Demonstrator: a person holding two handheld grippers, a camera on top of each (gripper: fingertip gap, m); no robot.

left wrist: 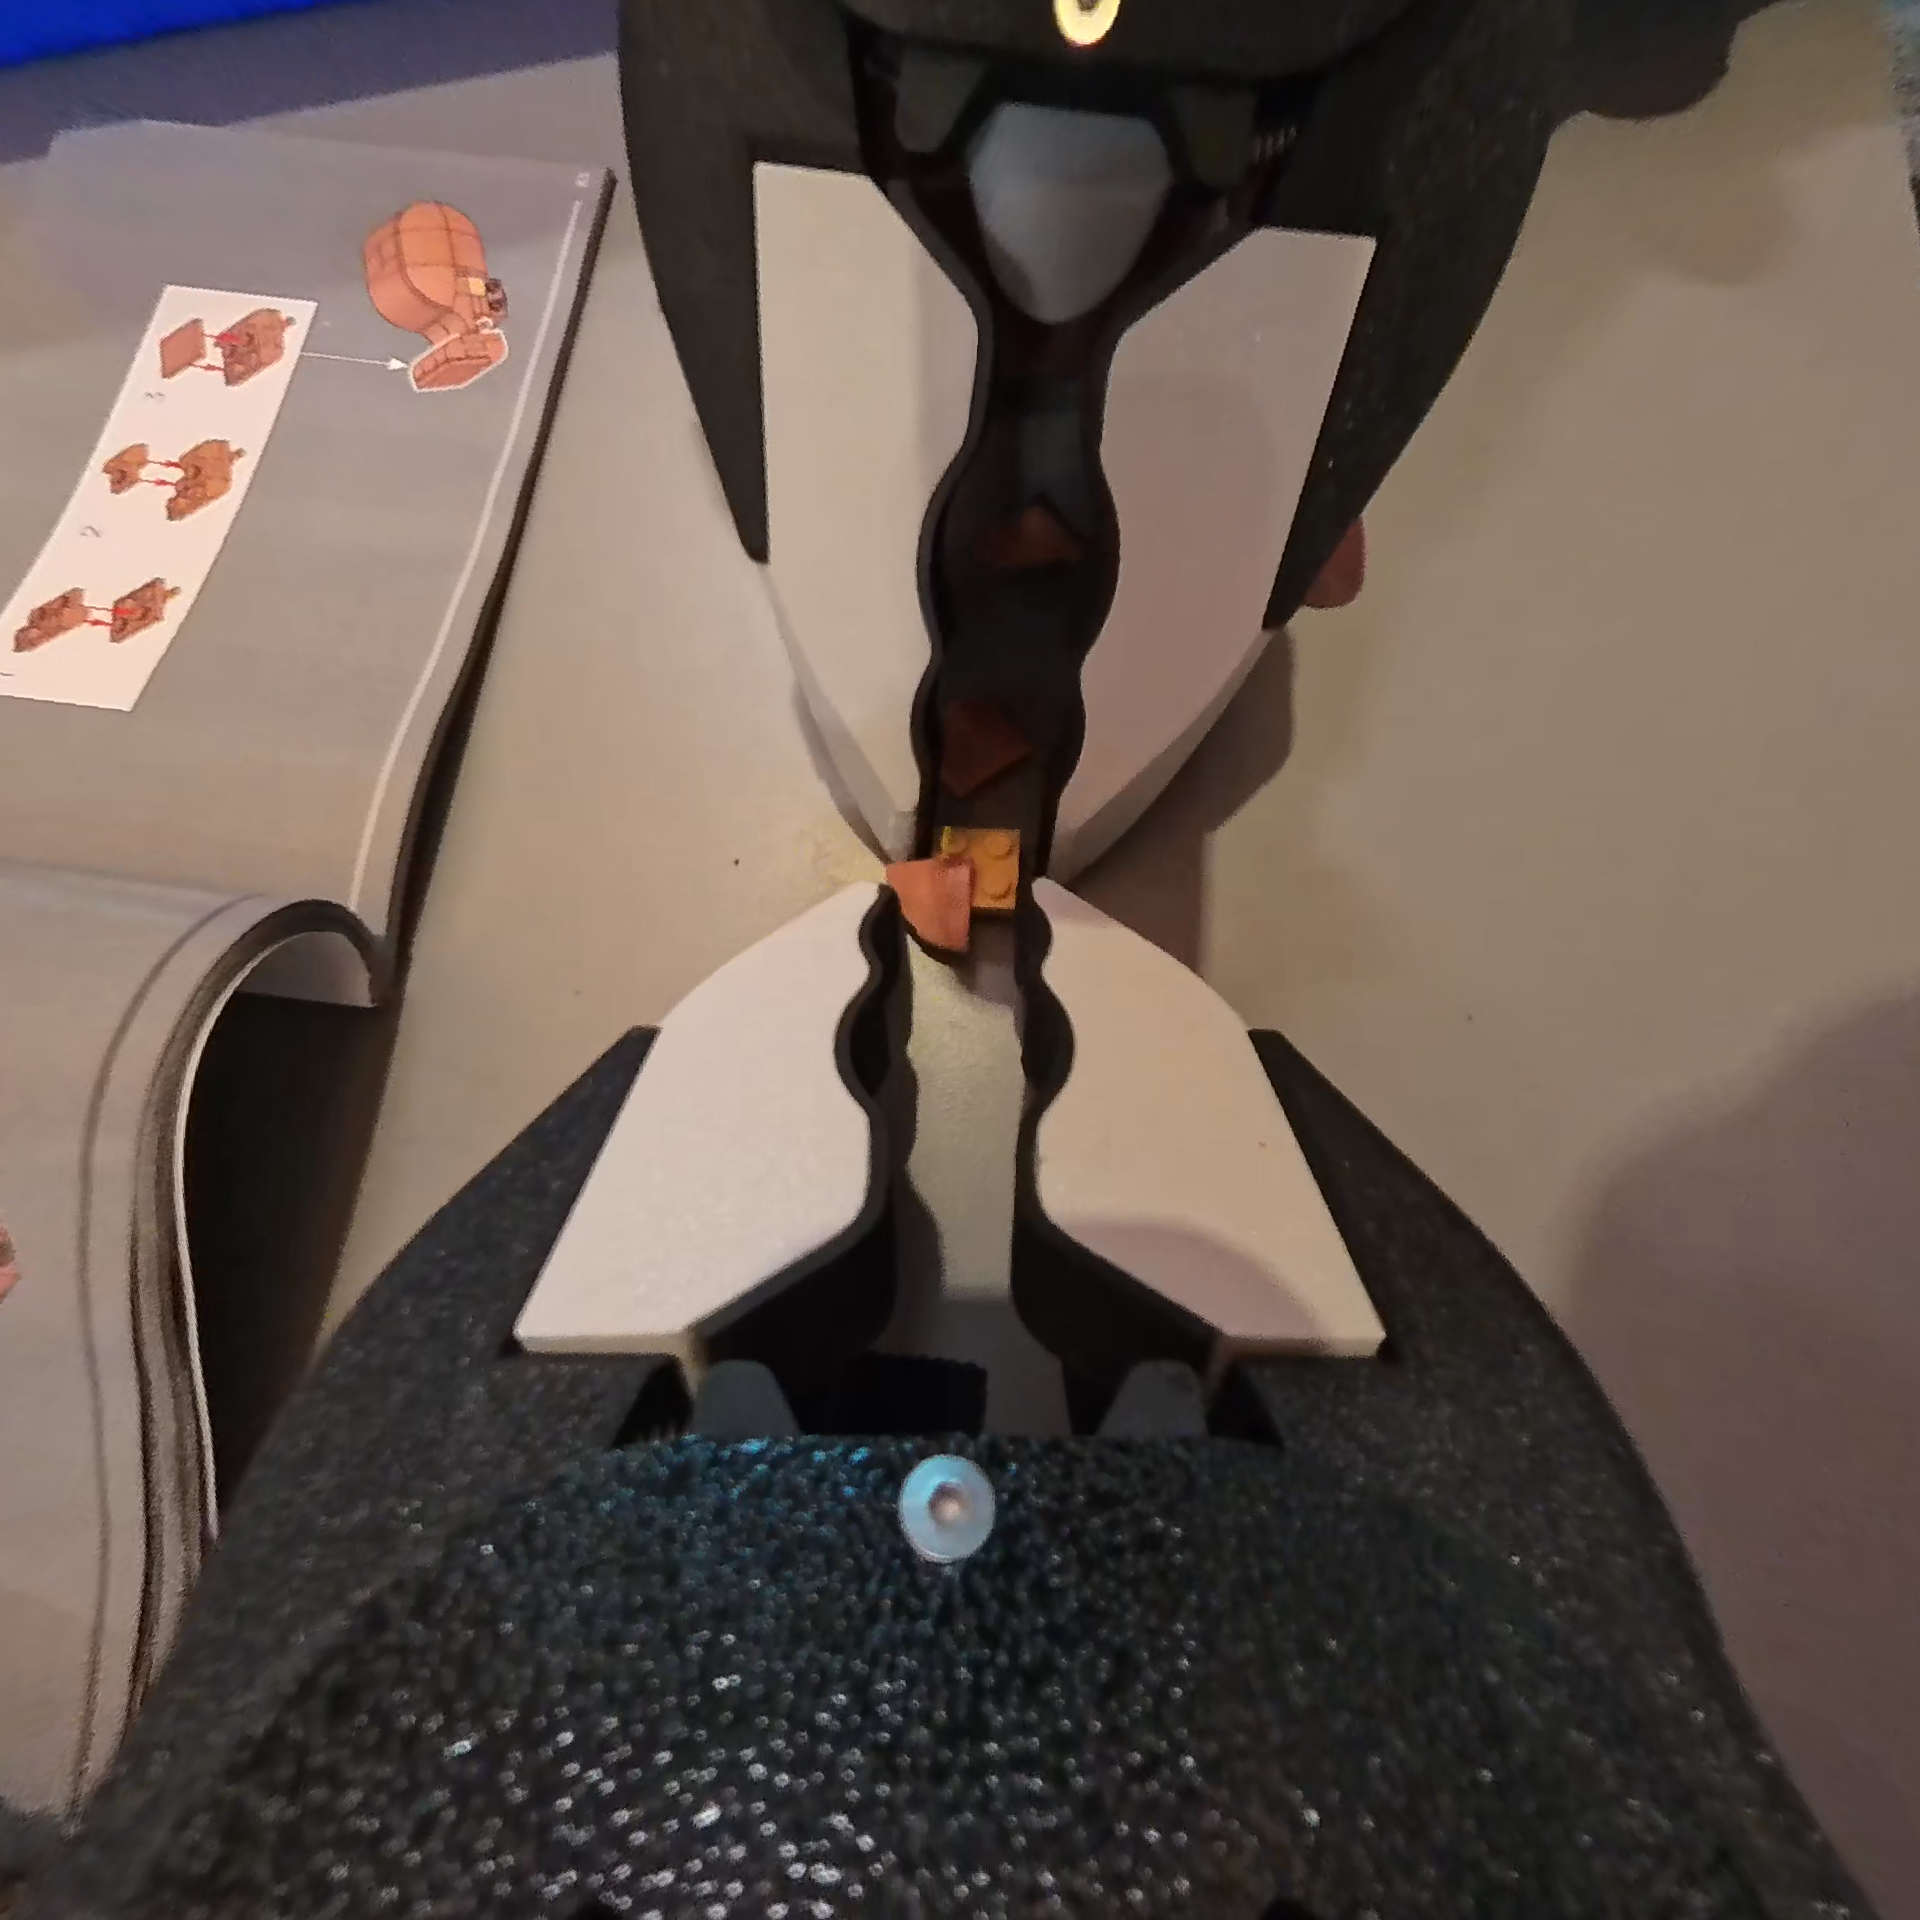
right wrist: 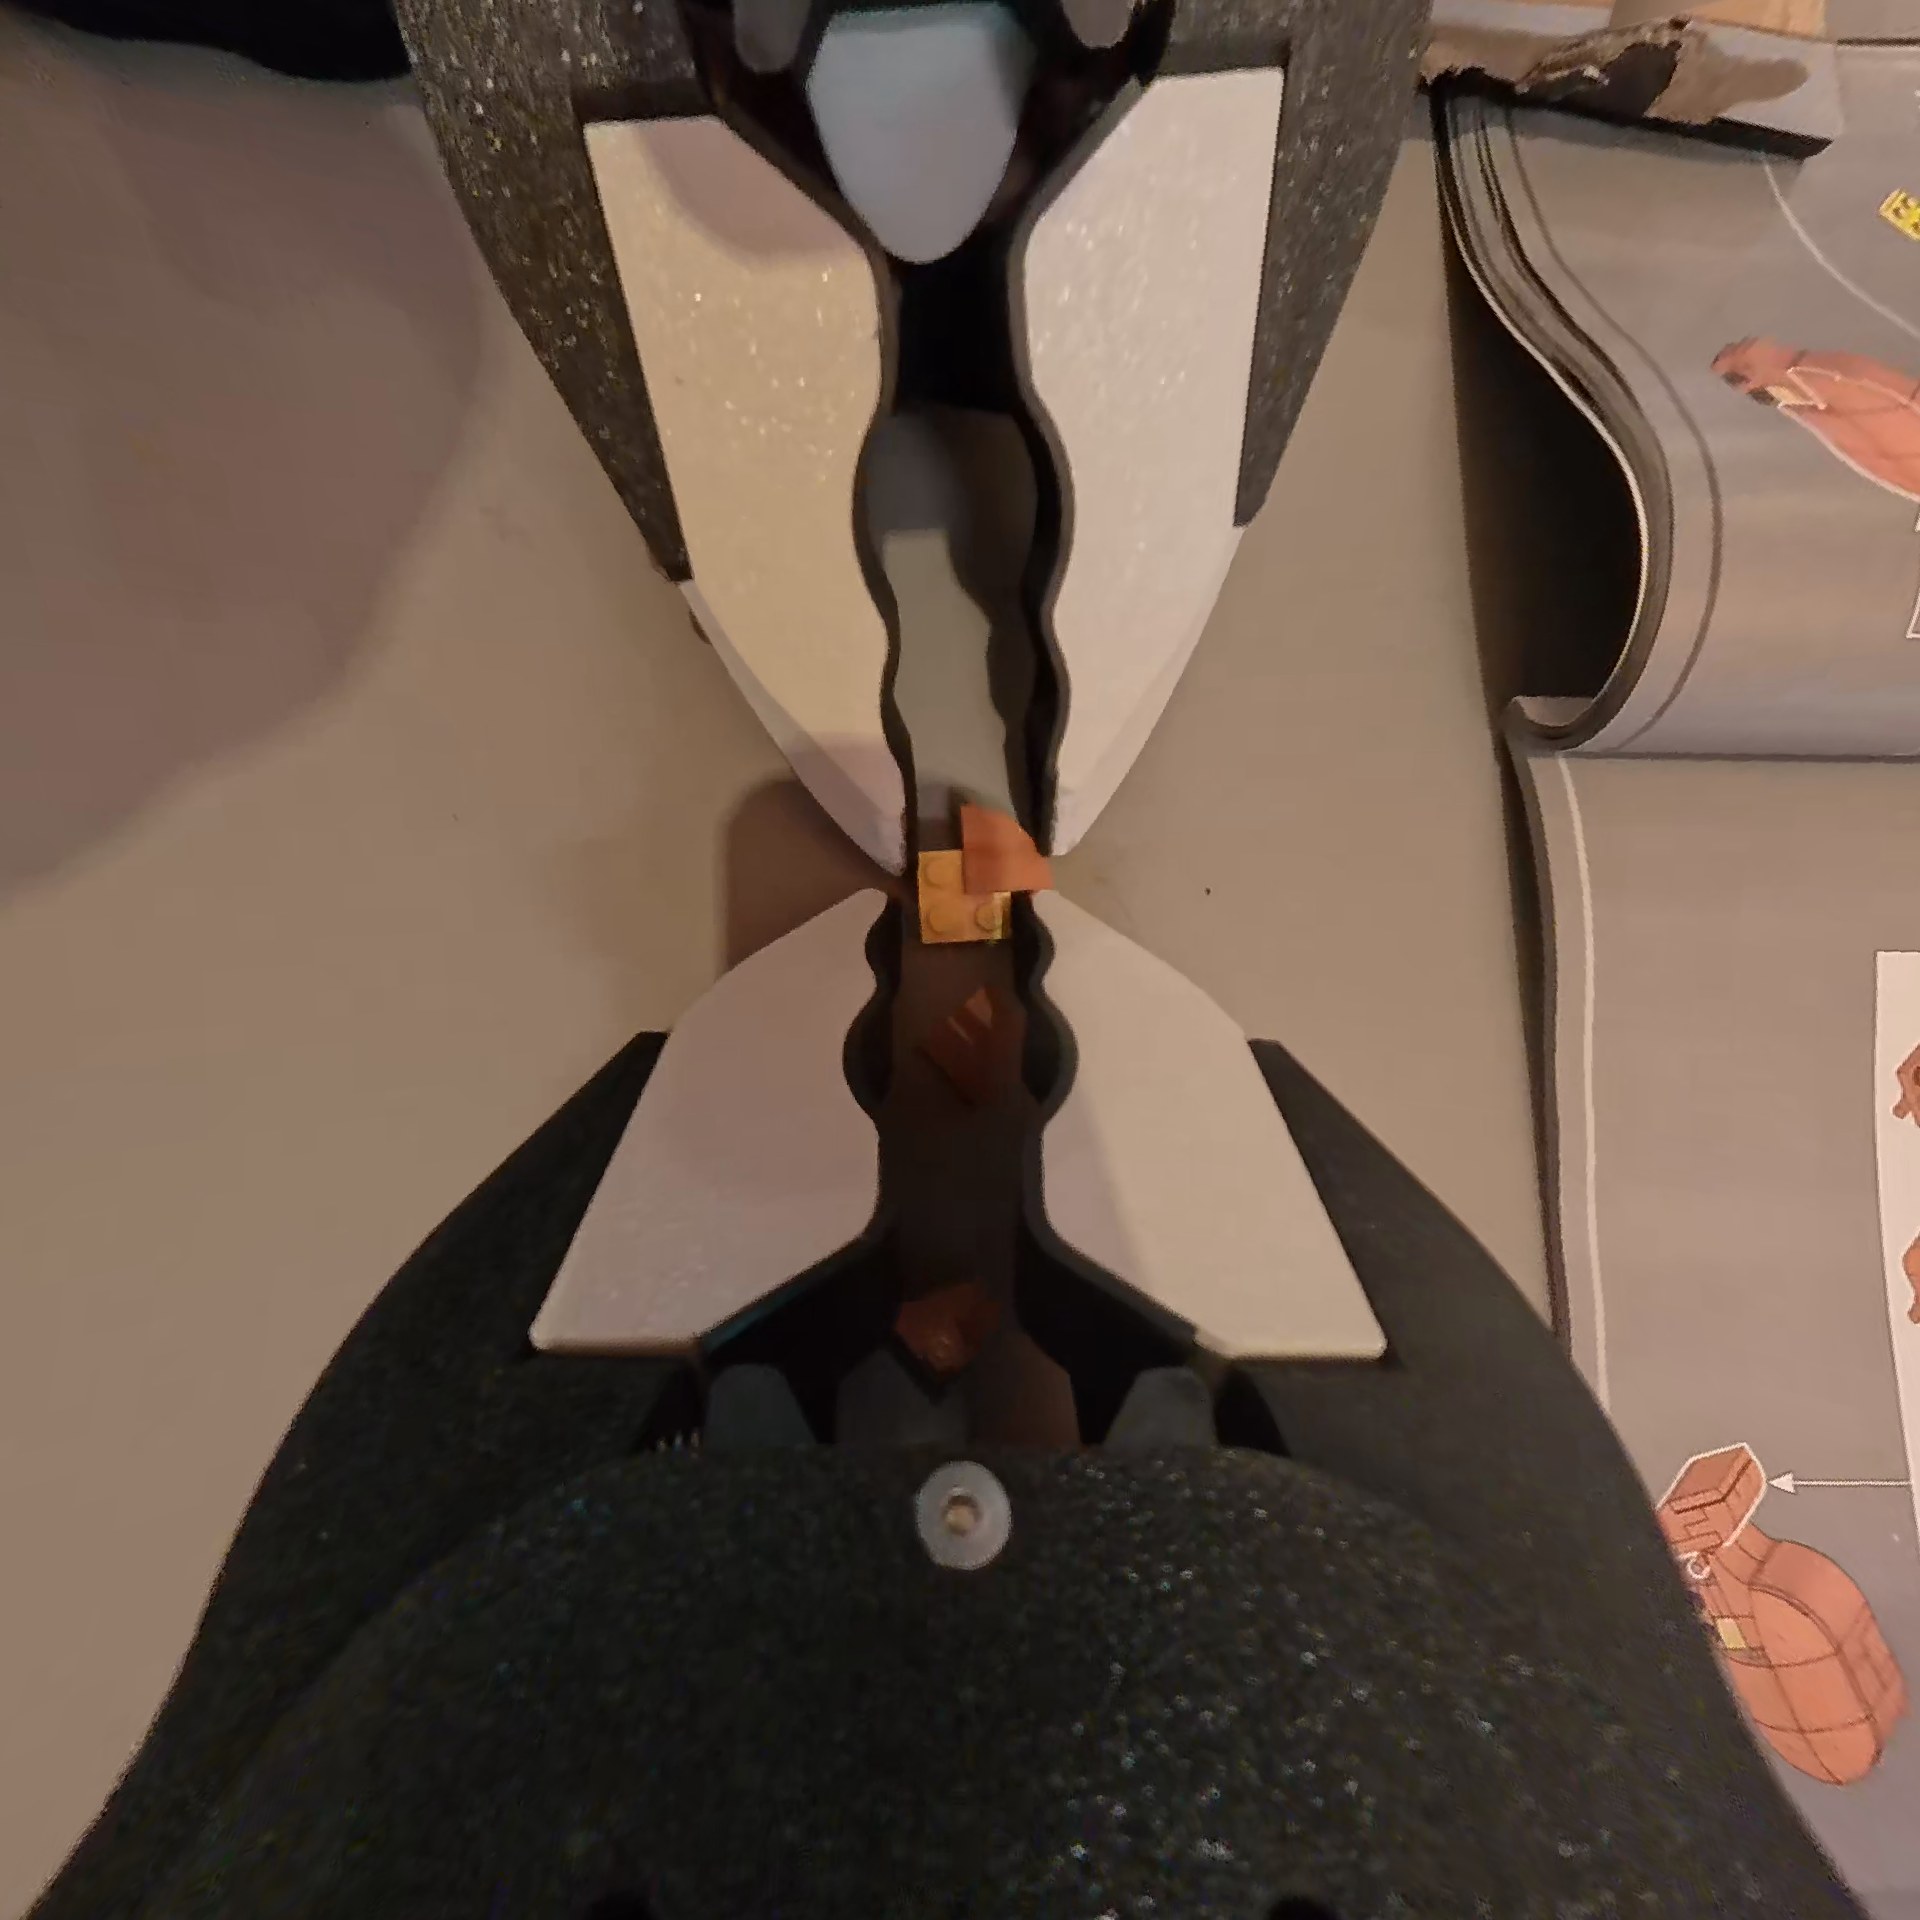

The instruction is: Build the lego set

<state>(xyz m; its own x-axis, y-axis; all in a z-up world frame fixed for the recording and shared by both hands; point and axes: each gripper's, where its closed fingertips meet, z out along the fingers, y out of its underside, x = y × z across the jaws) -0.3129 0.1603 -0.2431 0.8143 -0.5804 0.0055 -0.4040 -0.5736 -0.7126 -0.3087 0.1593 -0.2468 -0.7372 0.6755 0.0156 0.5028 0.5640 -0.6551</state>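
While the two grippers meet tip to tip above the grey table (left wrist: 1558,935), the left gripper (left wrist: 961,925) is clamped on a small brown piece (left wrist: 935,904) and the right gripper (right wrist: 961,920) is clamped on a yellow plate (right wrist: 961,909). The brown piece overlaps one corner of the plate. If the studs are not aligned, pressing may make one piece slip out and fall. An open instruction booklet (left wrist: 312,520) lies beside them.

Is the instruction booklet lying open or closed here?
Open. The instruction booklet shows a printed page of build steps face up, with earlier pages curled over at the fold beside it.
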